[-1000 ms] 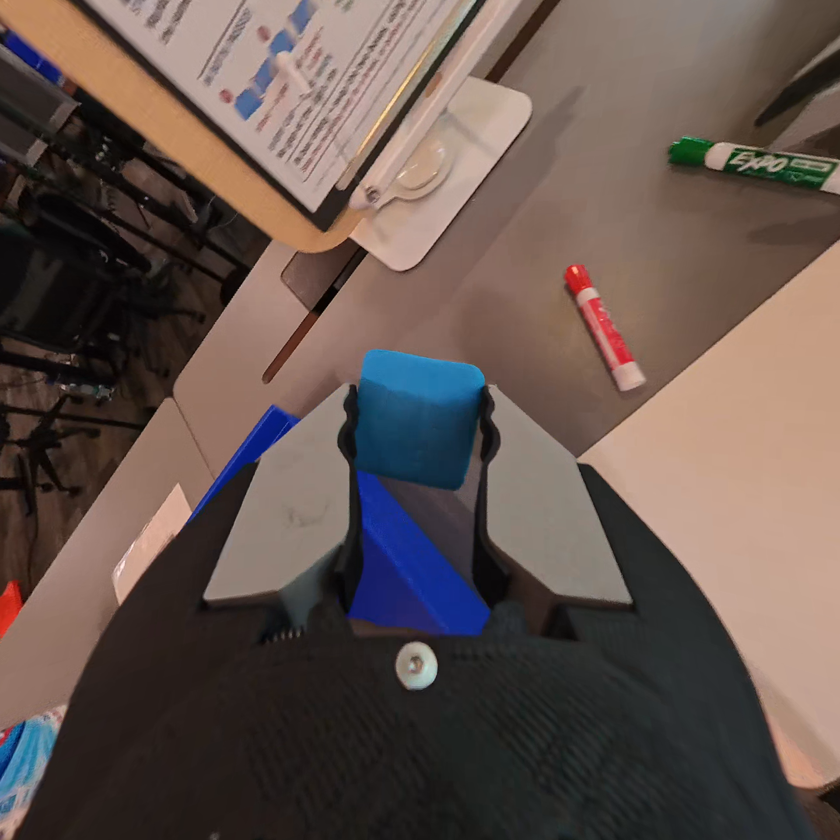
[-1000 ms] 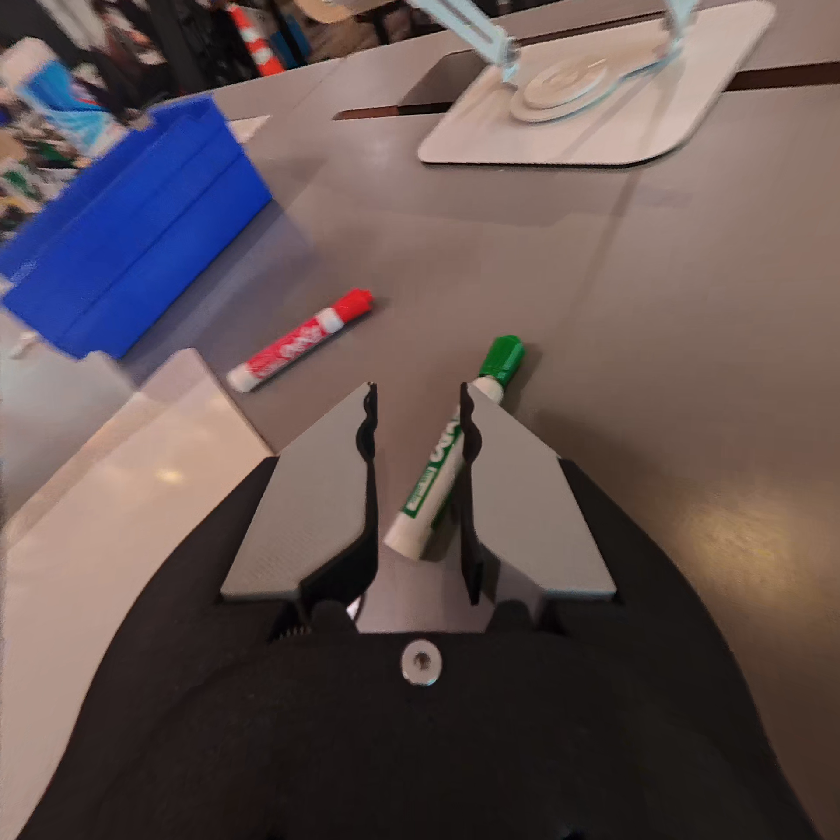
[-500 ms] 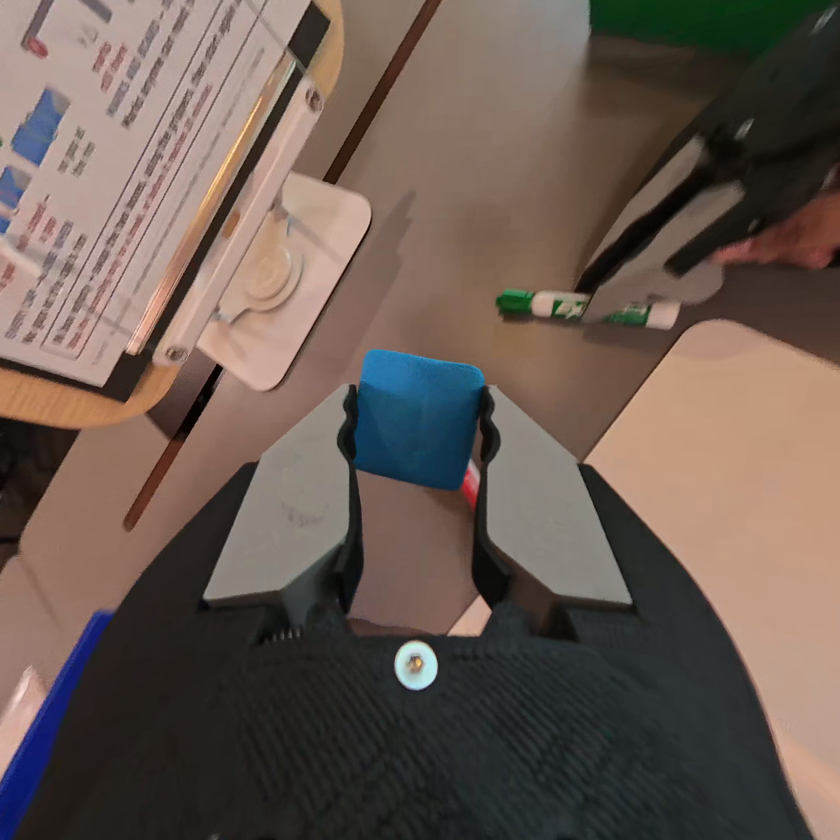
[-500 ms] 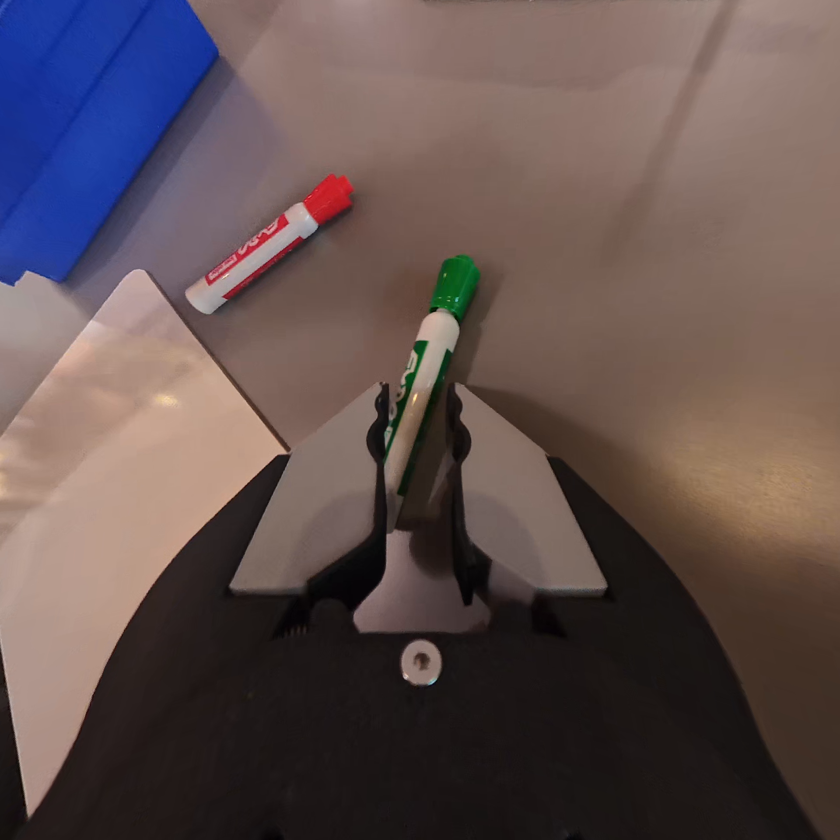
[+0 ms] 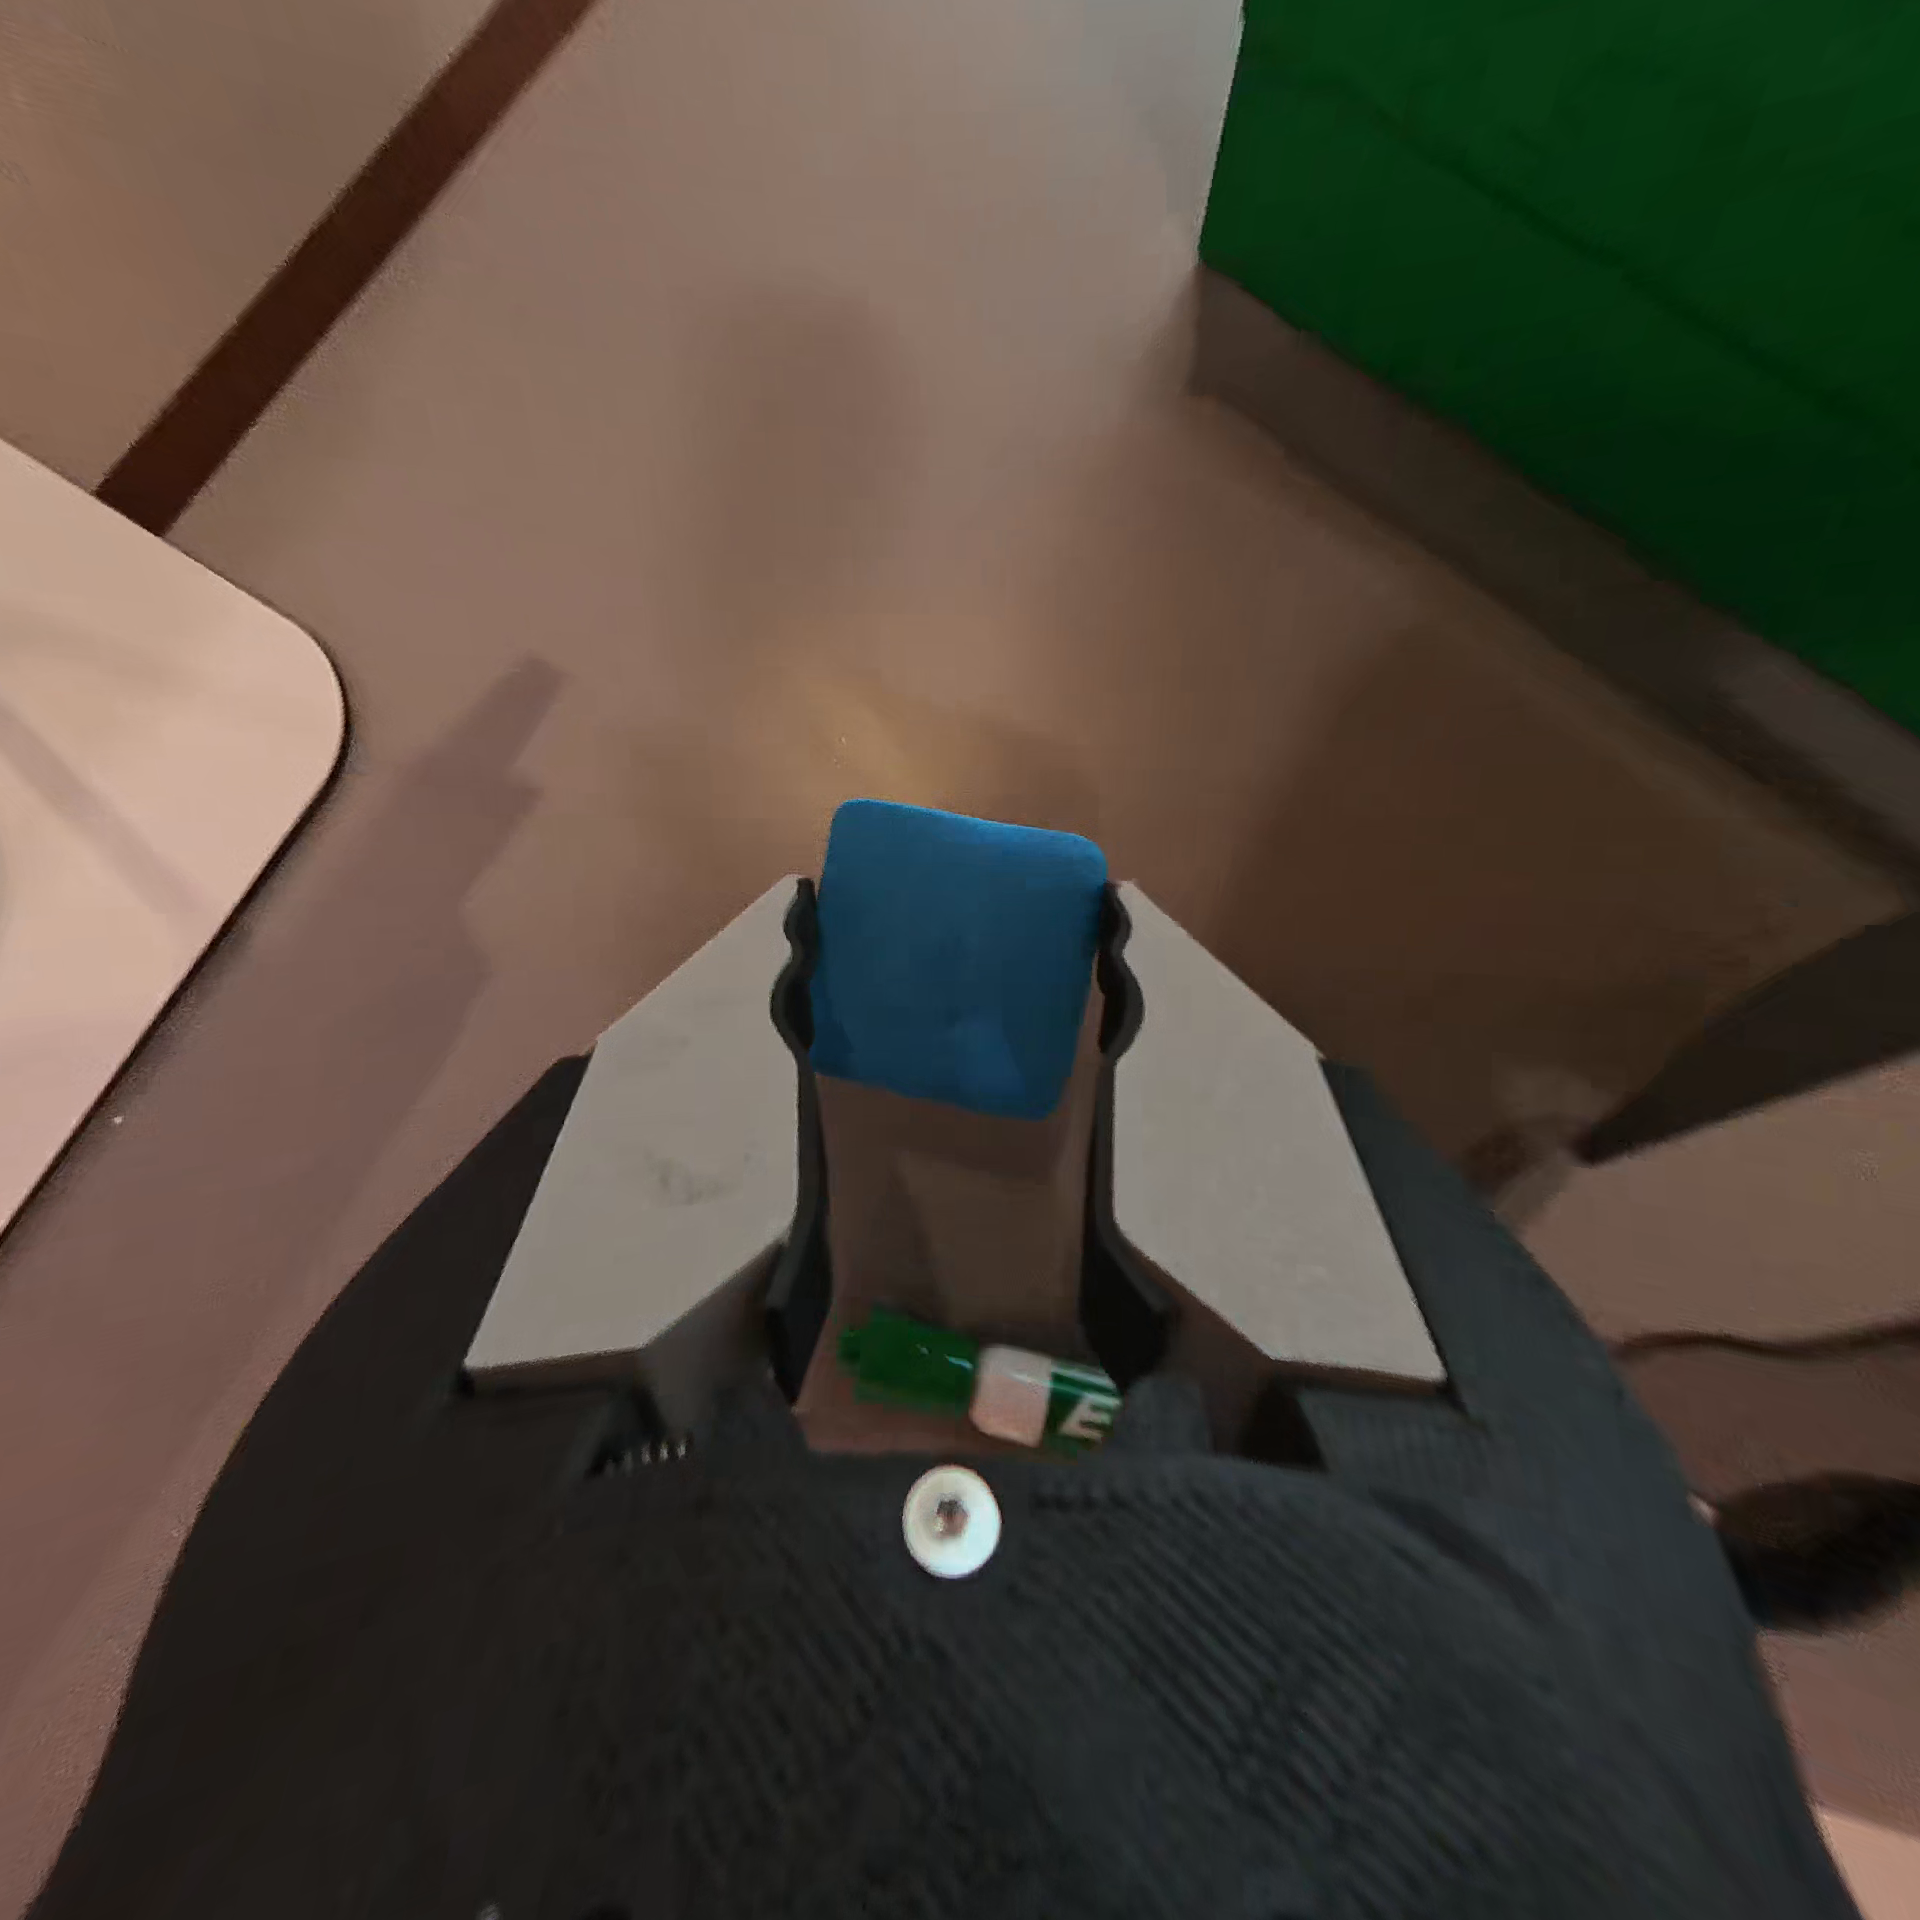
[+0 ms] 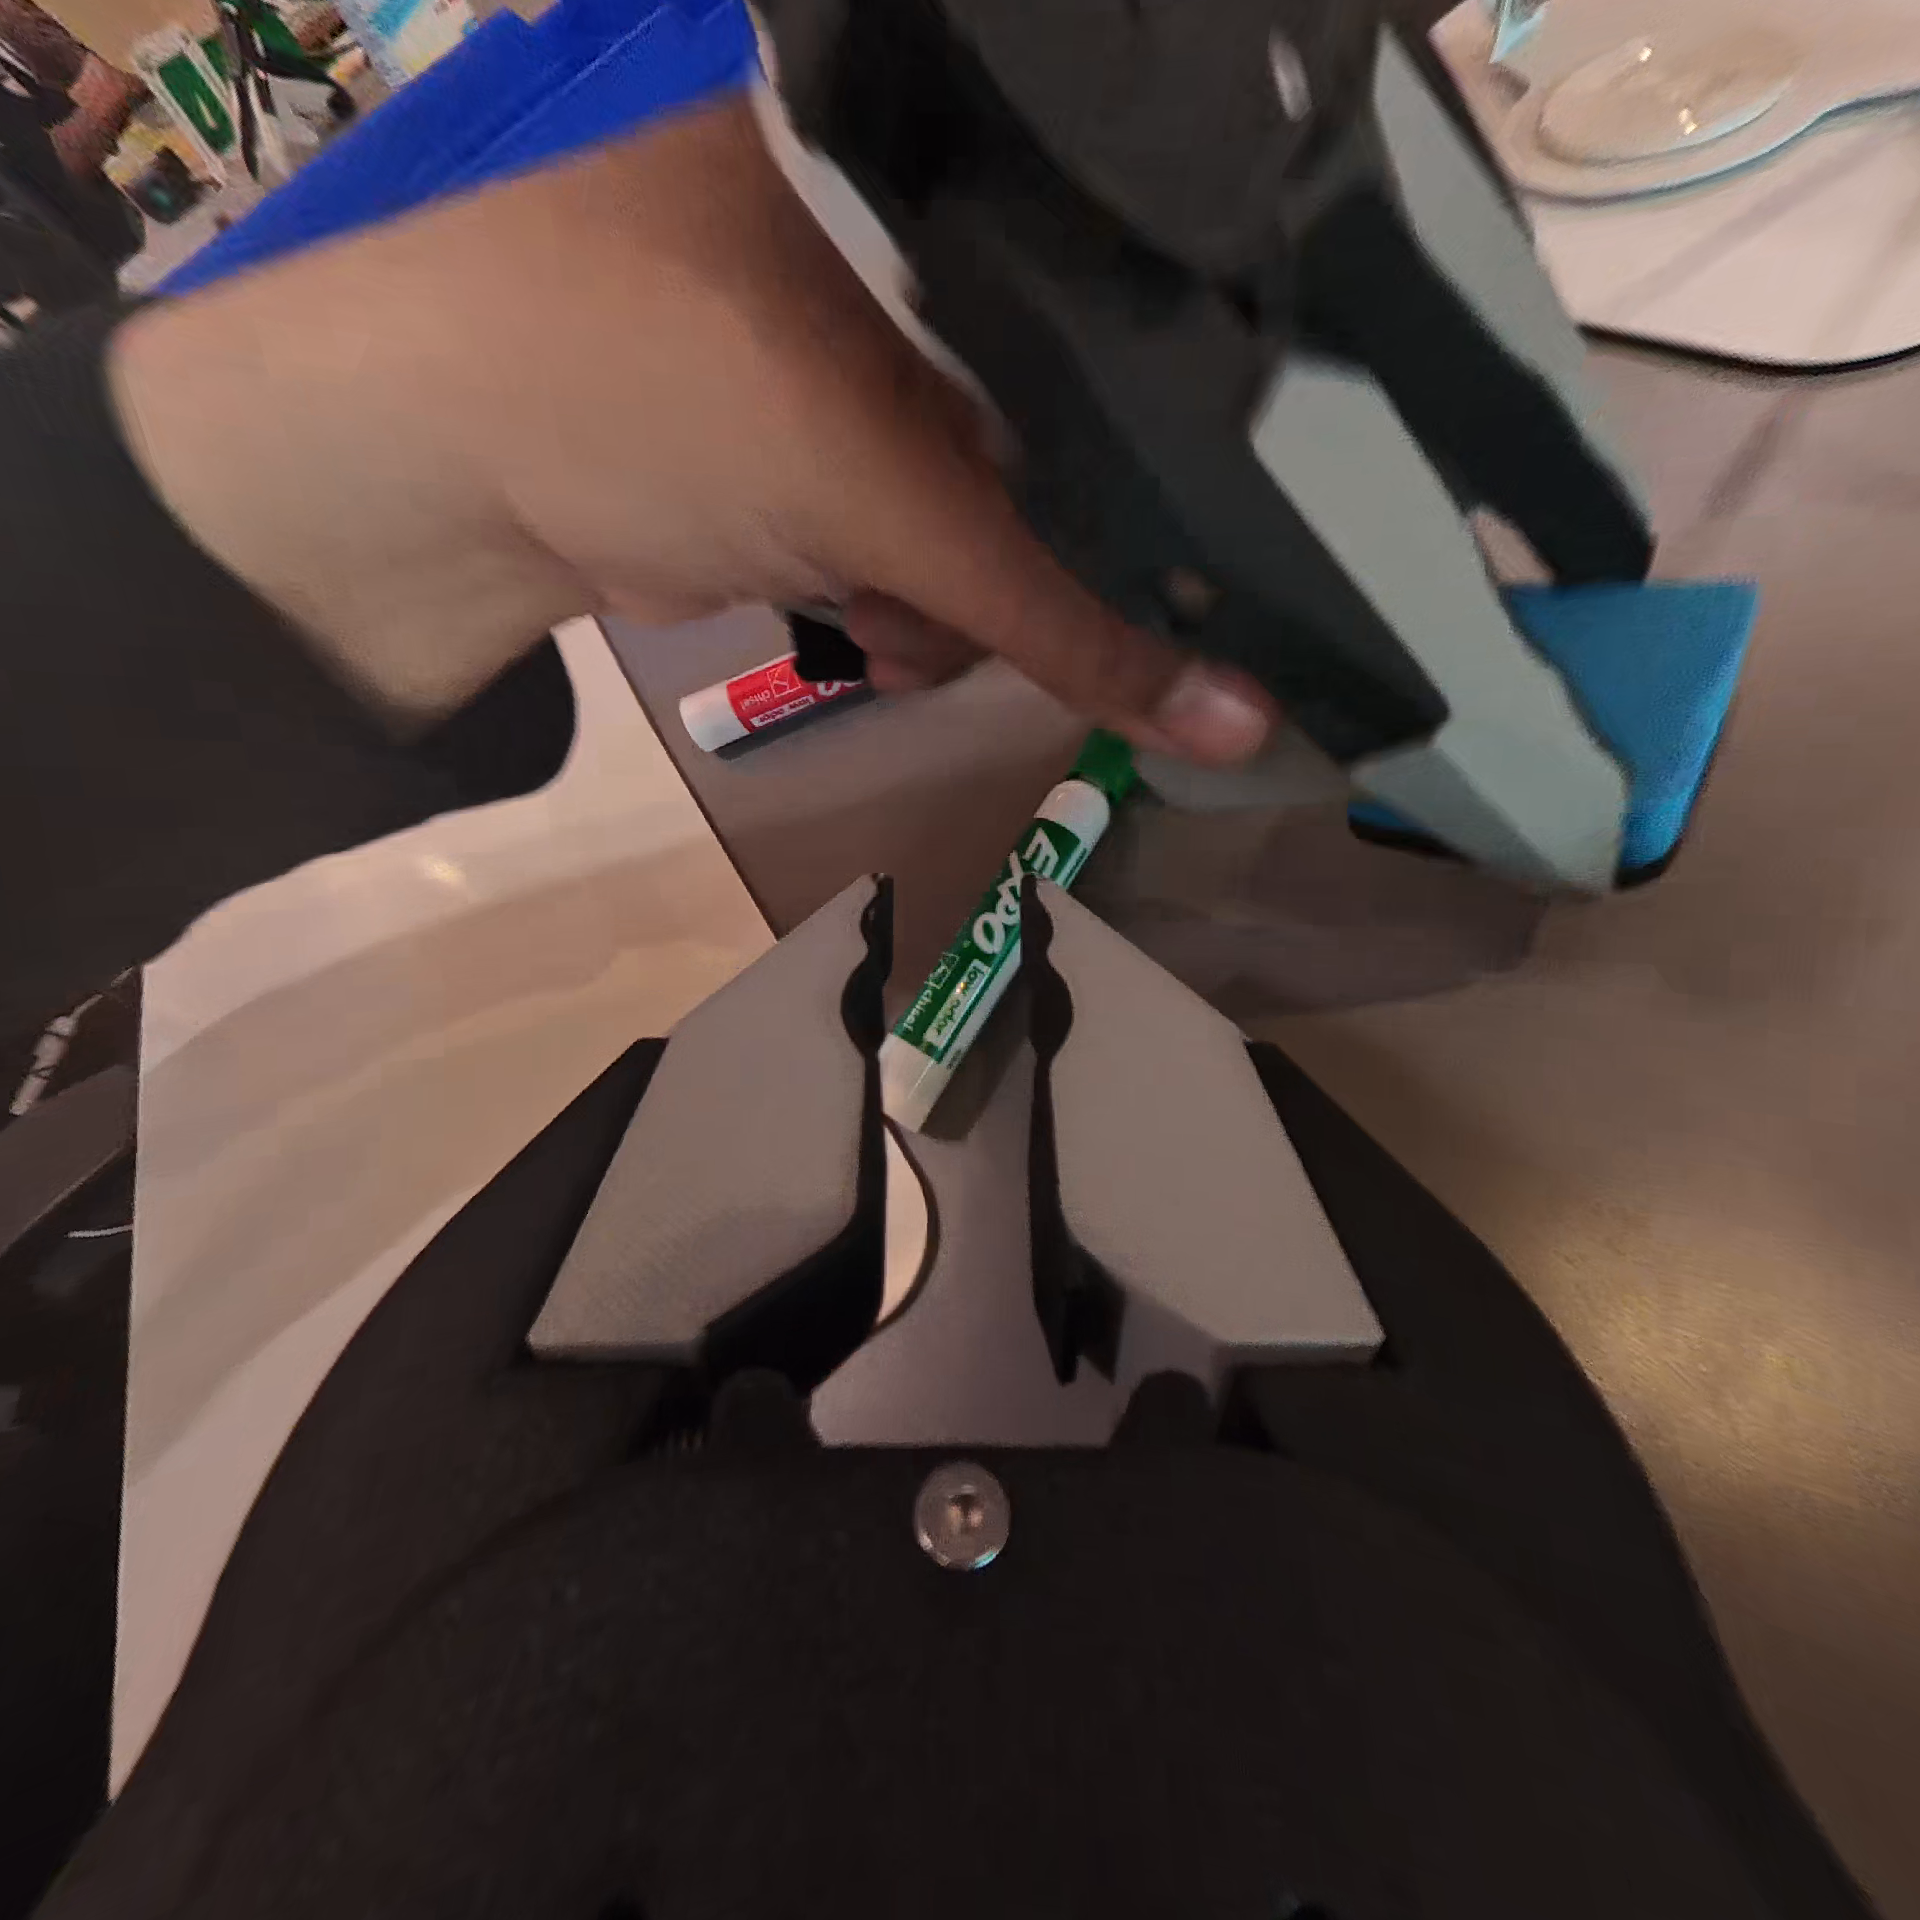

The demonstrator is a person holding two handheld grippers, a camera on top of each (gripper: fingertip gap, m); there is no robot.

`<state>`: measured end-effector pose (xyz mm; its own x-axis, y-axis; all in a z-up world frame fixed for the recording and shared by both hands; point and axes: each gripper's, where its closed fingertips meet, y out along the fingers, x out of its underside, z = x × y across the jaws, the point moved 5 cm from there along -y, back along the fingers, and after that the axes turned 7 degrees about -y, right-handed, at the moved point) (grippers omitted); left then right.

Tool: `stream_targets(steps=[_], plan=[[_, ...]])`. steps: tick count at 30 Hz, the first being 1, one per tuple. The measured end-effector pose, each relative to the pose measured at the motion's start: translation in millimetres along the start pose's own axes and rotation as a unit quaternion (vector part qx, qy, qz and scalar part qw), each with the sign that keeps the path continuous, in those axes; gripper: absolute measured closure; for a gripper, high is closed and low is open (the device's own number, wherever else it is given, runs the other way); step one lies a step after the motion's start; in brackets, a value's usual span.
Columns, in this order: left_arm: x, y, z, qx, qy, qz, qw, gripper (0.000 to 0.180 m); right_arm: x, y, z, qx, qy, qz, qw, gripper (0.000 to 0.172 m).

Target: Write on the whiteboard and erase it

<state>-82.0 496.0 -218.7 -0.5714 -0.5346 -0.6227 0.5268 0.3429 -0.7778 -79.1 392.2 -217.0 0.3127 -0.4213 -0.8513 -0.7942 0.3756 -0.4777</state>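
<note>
My left gripper (image 5: pixel 956 904) is shut on a blue eraser (image 5: pixel 951 966), both pads against its sides. In the right wrist view it (image 6: pixel 1507 769) hovers just beyond the cap of the green marker, with the eraser (image 6: pixel 1652 686) sticking out. My right gripper (image 6: pixel 956 904) is shut on the green marker (image 6: pixel 987 935), which sits askew between the pads with its green cap pointing away. The marker's cap end also shows low in the left wrist view (image 5: pixel 977 1371). The whiteboard (image 6: pixel 416 987) lies to the left of my right gripper.
A red marker (image 6: pixel 758 701) lies on the grey table beyond the whiteboard's edge. A person's hand (image 6: pixel 571 436) holds the left gripper above it. A blue bin (image 6: pixel 468 135) stands far left and a white stand base (image 6: pixel 1714 260) far right. A green panel (image 5: pixel 1610 260) lies past the table edge.
My right gripper's jaws narrowed from loosely around the green marker to pressing on it. My left gripper swung right with the eraser and now sits over the marker's cap end.
</note>
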Motion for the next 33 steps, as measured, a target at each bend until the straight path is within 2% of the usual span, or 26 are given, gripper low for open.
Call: stream_targets(steps=[2, 4, 5, 7, 14, 17, 20, 23, 25, 27, 30, 33], plan=[[7.8, 18.9, -1.5, -0.018, 0.016, -0.025, 0.999, 0.128, -3.0, -9.8, 1.0, 0.013, -0.009, 0.010, 1.000, 0.157], [14.6, 31.3, 4.6, -0.007, 0.032, -0.038, 0.999, 0.126, -10.6, -20.0, 0.9, 0.029, -0.022, 0.034, 0.999, 0.152], [14.5, 32.5, 8.8, 0.002, 0.040, -0.032, 0.999, 0.127, -14.7, -25.5, 3.2, 0.049, -0.029, 0.048, 0.997, 0.150], [14.3, 31.2, 14.6, 0.009, 0.054, -0.030, 0.998, 0.127, -21.1, -35.9, 7.9, 0.089, -0.047, 0.073, 0.992, 0.172], [14.0, 21.7, 24.6, 0.071, 0.001, -0.002, 0.997, 0.126, -28.6, -37.8, -5.9, 0.122, -0.122, 0.083, 0.982, 0.170], [17.0, 7.0, 10.8, 0.037, -0.013, 0.020, 0.999, 0.124, -30.1, -35.2, -11.6, 0.109, -0.130, 0.089, 0.982, 0.156], [21.5, -23.0, -5.1, 0.000, -0.028, 0.039, 0.999, 0.119, -27.5, -34.4, -5.3, 0.126, -0.118, 0.080, 0.982, 0.157], [29.4, -67.6, -24.0, -0.052, -0.025, 0.070, 0.996, 0.116, -26.5, -35.2, 1.9, 0.128, -0.077, 0.089, 0.985, 0.156], [44.2, -96.8, -37.0, -0.084, -0.023, 0.092, 0.992, 0.117, -23.0, -29.4, 2.0, 0.106, -0.055, 0.080, 0.990, 0.153], [72.7, -112.4, -51.2, -0.115, -0.020, 0.076, 0.990, 0.117, -19.0, -20.8, 0.6, 0.101, -0.054, 0.063, 0.991, 0.153], [122.4, -110.6, -62.1, -0.123, -0.025, 0.020, 0.992, 0.116, -10.4, -5.3, -2.2, 0.113, -0.079, 0.019, 0.990, 0.153], [152.3, -101.0, -66.2, -0.127, -0.042, -0.005, 0.991, 0.117, -1.6, 8.7, -4.7, 0.123, -0.096, -0.016, 0.988, 0.153]])
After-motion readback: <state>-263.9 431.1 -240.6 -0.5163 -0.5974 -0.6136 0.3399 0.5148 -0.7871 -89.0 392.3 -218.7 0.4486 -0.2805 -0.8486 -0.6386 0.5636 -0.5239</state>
